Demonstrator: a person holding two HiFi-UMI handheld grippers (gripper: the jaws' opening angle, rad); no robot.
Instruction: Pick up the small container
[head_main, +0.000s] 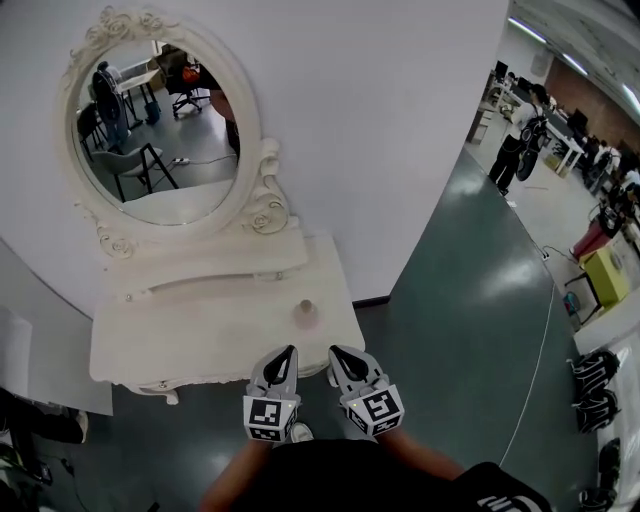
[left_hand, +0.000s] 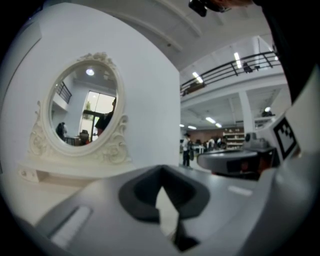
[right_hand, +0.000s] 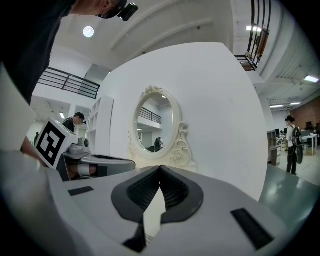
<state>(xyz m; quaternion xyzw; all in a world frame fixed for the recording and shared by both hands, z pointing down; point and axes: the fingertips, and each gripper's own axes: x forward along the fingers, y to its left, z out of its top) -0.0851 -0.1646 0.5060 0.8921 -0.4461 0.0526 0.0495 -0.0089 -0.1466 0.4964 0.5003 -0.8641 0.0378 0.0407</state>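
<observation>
The small container (head_main: 305, 314) is a pale, rounded pot standing near the front right of the white vanity table (head_main: 180, 335). Both grippers hover just in front of the table's front edge, below the container and apart from it. My left gripper (head_main: 289, 352) is shut and holds nothing. My right gripper (head_main: 335, 351) is beside it, also shut and empty. In the left gripper view the jaws (left_hand: 161, 169) meet at their tips. The right gripper view shows the same of its jaws (right_hand: 160, 168). Neither gripper view shows the container.
An oval mirror (head_main: 155, 120) in an ornate white frame rises from the back of the table against a white wall. Dark green floor (head_main: 470, 300) lies to the right, with a cable, black bags (head_main: 595, 385) and a yellow box (head_main: 607, 275). People stand far off at the right.
</observation>
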